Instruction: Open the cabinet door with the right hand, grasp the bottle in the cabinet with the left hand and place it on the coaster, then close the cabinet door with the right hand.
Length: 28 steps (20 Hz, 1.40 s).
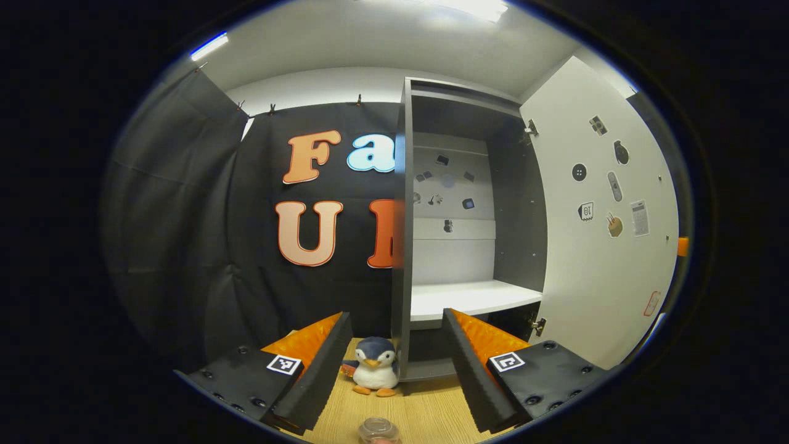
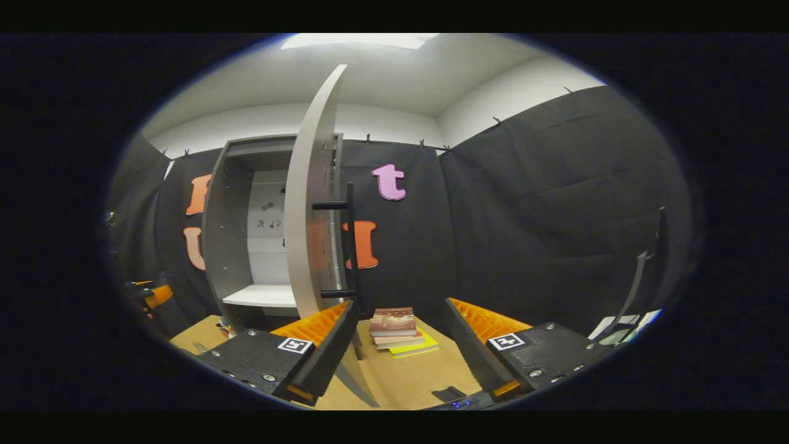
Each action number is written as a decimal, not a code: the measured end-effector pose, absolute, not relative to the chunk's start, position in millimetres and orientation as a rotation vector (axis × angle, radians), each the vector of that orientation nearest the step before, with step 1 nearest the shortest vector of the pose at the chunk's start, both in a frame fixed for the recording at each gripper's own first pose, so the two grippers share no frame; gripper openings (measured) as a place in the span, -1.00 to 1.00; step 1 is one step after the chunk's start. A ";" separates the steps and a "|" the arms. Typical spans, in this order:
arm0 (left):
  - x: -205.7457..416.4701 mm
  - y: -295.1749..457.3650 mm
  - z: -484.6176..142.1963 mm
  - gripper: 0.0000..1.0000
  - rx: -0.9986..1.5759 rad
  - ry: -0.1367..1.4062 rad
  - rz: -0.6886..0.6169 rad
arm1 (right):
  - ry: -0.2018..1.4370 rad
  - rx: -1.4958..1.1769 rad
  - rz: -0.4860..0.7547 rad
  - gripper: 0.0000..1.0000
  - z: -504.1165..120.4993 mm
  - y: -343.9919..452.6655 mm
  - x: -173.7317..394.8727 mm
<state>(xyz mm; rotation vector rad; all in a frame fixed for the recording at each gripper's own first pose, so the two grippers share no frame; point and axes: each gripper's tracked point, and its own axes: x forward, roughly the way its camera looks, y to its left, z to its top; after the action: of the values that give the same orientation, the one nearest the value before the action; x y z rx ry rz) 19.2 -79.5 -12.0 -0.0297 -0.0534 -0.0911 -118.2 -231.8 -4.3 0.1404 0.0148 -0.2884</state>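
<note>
The grey cabinet (image 1: 404,246) stands open, its white door (image 1: 601,246) swung out to the right and its white shelf (image 1: 468,299) bare. My left gripper (image 1: 394,376) is open in front of the cabinet. Below and between its fingers shows the clear top of a bottle (image 1: 378,430), standing on the wooden table. In the right gripper view the door (image 2: 308,216) appears edge-on, with its black bar handle (image 2: 351,246) just above the left finger (image 2: 327,351). My right gripper (image 2: 400,351) is open and holds nothing. The left gripper (image 2: 148,296) shows at that view's far left.
A plush penguin (image 1: 376,373) sits on the wooden table (image 1: 431,413) at the cabinet's left front corner. A stack of books (image 2: 397,330) lies on the table behind the door. A black stand (image 2: 641,277) rises at the right.
</note>
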 end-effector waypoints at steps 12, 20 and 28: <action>32.2 -49.9 -25.3 0.91 -0.051 -0.040 -0.087 | -0.022 0.069 0.002 0.77 13.6 -97.2 -72.5; 36.6 -11.9 -39.0 0.90 -0.055 -0.013 -0.047 | -0.008 0.136 0.094 0.93 9.9 -29.5 -23.5; 40.2 28.6 -40.9 0.90 -0.057 -0.020 -0.004 | 0.044 0.210 0.194 0.89 2.5 37.8 58.1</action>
<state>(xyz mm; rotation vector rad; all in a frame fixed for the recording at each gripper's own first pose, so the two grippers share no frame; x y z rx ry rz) 40.2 28.6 -40.9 -0.0574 -0.0197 -0.0045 58.1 37.8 2.5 0.2104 0.0437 0.1937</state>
